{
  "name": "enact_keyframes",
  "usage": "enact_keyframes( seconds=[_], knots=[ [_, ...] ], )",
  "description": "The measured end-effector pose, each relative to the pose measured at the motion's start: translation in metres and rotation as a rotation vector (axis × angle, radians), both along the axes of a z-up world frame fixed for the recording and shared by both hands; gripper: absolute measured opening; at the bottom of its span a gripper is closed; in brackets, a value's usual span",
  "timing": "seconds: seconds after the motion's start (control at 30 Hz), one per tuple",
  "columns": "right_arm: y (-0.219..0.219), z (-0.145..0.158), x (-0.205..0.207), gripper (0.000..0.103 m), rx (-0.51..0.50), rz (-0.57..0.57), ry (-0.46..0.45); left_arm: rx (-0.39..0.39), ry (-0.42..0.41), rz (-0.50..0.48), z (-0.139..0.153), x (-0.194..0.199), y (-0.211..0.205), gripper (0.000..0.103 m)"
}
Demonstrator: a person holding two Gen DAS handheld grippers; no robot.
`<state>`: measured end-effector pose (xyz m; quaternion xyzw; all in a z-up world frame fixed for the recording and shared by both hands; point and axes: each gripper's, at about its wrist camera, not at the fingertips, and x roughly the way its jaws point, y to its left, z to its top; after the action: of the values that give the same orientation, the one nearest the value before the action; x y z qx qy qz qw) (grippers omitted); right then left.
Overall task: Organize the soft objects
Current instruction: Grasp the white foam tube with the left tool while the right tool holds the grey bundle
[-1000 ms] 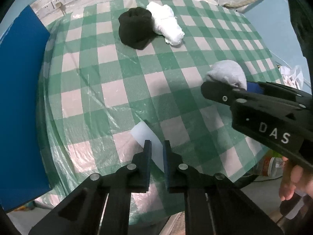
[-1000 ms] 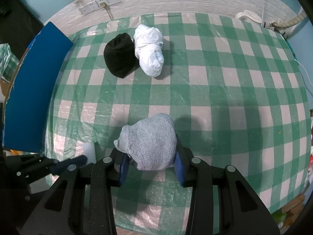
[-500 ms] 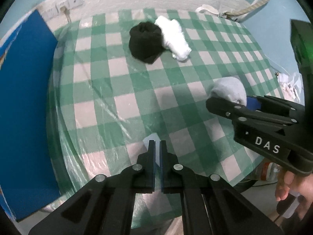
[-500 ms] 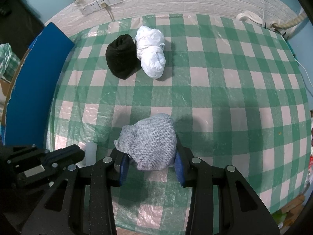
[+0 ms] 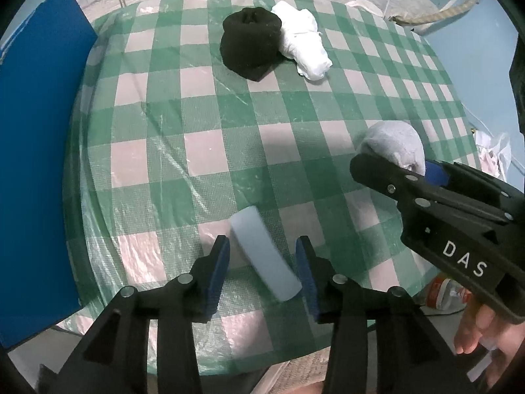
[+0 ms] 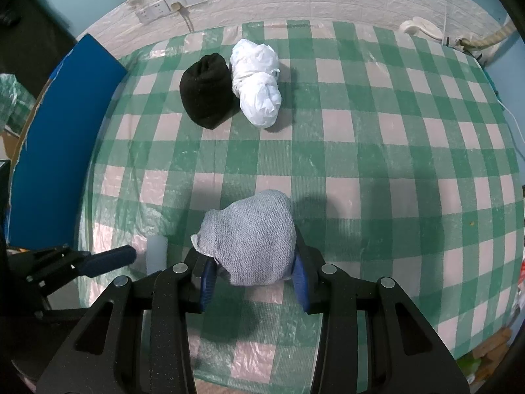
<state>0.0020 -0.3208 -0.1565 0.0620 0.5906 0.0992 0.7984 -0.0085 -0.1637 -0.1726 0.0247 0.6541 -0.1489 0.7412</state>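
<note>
My left gripper [image 5: 262, 262] is open around a pale blue sponge block [image 5: 264, 254] that lies on the checked tablecloth near the front edge; the block also shows in the right wrist view [image 6: 157, 254]. My right gripper [image 6: 252, 279] is shut on a grey knitted bundle [image 6: 249, 239], seen from the left wrist view [image 5: 393, 144] at the right. A black rolled sock [image 6: 205, 93] and a white bundle [image 6: 257, 92] lie touching at the back of the table; they also show in the left wrist view, the sock [image 5: 251, 44] and the white bundle [image 5: 303, 44].
A blue board [image 5: 36, 151] stands along the table's left side. The wall with sockets [image 6: 172, 5] is behind the table. A hose and cables [image 6: 459, 39] lie at the back right. Clutter sits on the floor at the right [image 5: 449, 292].
My left gripper was shut with the pale block just ahead of it; it has opened and now straddles the block. The right gripper still holds the grey bundle in place.
</note>
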Motion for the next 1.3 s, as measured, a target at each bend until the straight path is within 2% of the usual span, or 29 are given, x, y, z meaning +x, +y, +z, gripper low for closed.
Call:
enact_keyframes(
  seconds=[0.07, 0.27, 0.33, 0.43, 0.6, 0.93, 1.3],
  knots=[
    [0.0, 0.0, 0.0, 0.038, 0.001, -0.001, 0.0, 0.004, 0.005, 0.001, 0.0, 0.0, 0.0, 0.049],
    [-0.001, 0.0, -0.001, 0.038, 0.002, -0.008, 0.0, 0.0, 0.017, 0.006, -0.003, 0.001, -0.002, 0.049],
    [-0.001, 0.0, -0.001, 0.038, 0.002, -0.008, 0.001, 0.004, 0.014, -0.005, -0.004, -0.001, -0.005, 0.037],
    [-0.002, -0.001, 0.0, 0.038, 0.002, -0.01, 0.004, 0.014, 0.005, -0.03, -0.004, -0.004, -0.011, 0.024],
    [-0.001, -0.001, 0.0, 0.038, 0.004, -0.007, 0.002, 0.027, -0.03, -0.055, -0.002, -0.008, -0.014, 0.014],
    [-0.001, 0.001, 0.0, 0.038, 0.003, -0.007, 0.001, -0.008, -0.036, -0.07, 0.007, -0.007, -0.009, 0.01],
    [-0.002, 0.015, -0.001, 0.038, 0.003, 0.003, -0.023, 0.02, -0.131, -0.095, 0.025, -0.002, -0.003, 0.01]
  ],
)
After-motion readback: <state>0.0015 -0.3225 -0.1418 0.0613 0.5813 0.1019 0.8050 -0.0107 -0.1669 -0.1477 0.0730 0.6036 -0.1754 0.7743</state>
